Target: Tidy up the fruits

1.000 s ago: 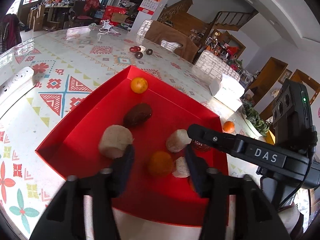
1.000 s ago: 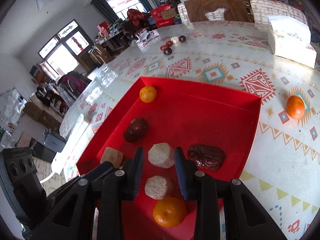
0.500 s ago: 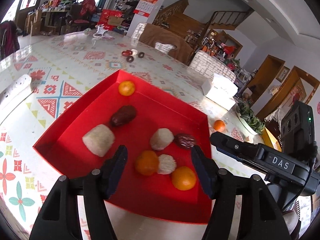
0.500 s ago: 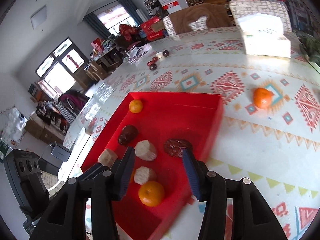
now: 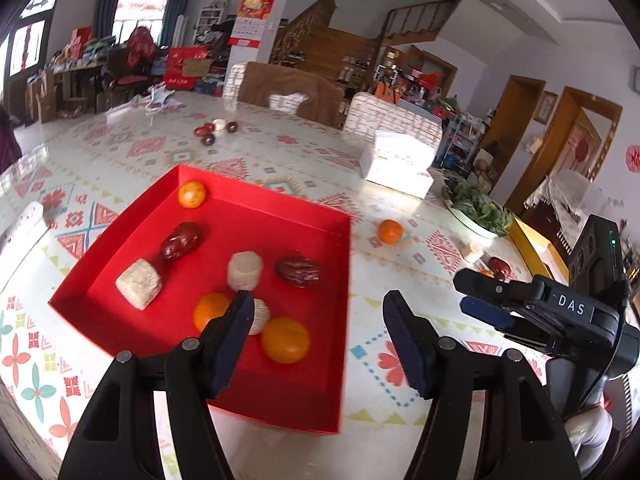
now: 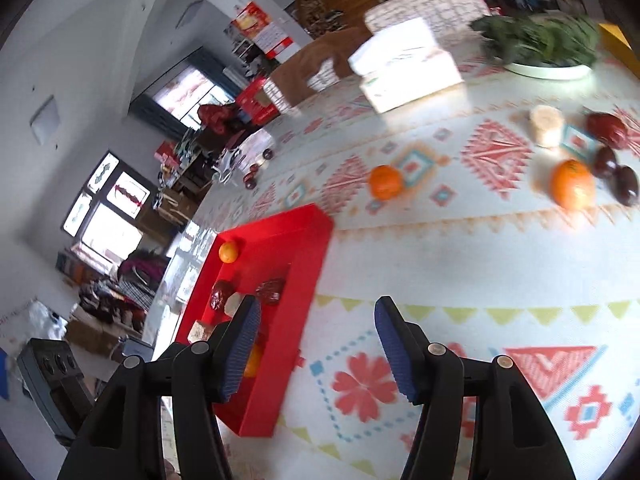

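A red tray [image 5: 256, 396] on the patterned table holds several fruits: oranges [image 5: 285, 339], dark red dates [image 5: 297, 271] and pale chunks [image 5: 139, 283]. My left gripper [image 5: 318, 308] is open and empty above the tray's right edge. My right gripper [image 6: 316, 314] is open and empty, over the tablecloth to the right of the tray [image 6: 304, 264]; it also shows in the left wrist view [image 5: 532, 304]. A loose orange [image 5: 390, 231] lies on the table beyond the tray. Another orange [image 6: 572, 184], dates [image 6: 606, 128] and a pale chunk [image 6: 545, 124] lie further right.
A white tissue box [image 5: 400, 162] and a plate of greens [image 5: 476, 208] stand at the far right of the table. Small dark rings [image 5: 212, 132] lie at the far side. Chairs stand behind the table. A yellow box edge [image 6: 618, 44] is at the right.
Both grippers have pulled back from the tray and swung right. The right gripper let go of an orange into the tray and opened wider; the left gripper also opened wider.
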The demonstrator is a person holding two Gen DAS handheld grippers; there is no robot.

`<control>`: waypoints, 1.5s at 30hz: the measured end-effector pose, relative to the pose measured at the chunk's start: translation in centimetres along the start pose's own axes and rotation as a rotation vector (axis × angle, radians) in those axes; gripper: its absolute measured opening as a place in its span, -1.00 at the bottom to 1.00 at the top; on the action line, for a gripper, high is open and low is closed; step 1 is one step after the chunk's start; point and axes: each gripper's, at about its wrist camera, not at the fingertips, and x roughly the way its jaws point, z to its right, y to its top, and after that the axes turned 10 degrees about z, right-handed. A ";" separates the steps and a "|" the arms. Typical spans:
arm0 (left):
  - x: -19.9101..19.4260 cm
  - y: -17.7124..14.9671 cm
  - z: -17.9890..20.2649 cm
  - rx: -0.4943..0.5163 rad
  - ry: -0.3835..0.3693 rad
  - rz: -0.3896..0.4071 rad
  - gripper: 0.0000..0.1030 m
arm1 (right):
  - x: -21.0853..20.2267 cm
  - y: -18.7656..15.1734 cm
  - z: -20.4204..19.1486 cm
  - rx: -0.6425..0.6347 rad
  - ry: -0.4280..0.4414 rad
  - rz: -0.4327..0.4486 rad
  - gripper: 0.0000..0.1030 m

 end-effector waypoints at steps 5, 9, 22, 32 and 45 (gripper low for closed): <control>-0.9 0.0 2.5 0.061 0.010 0.019 0.33 | -3.3 0.4 2.4 -0.029 -0.052 0.022 0.25; -1.4 -0.2 4.5 0.105 0.014 0.034 0.38 | -6.5 1.0 4.7 -0.042 -0.099 0.056 0.25; -2.1 -1.5 9.5 0.224 0.017 0.043 0.38 | -18.1 4.8 10.7 -0.154 -0.338 0.217 0.25; -6.1 0.0 12.8 0.276 -0.171 0.155 0.90 | -26.1 8.5 10.6 -0.259 -0.465 0.359 0.25; -4.1 -1.0 15.0 0.213 -0.276 0.045 0.90 | -26.1 10.8 8.9 -0.263 -0.375 0.367 0.50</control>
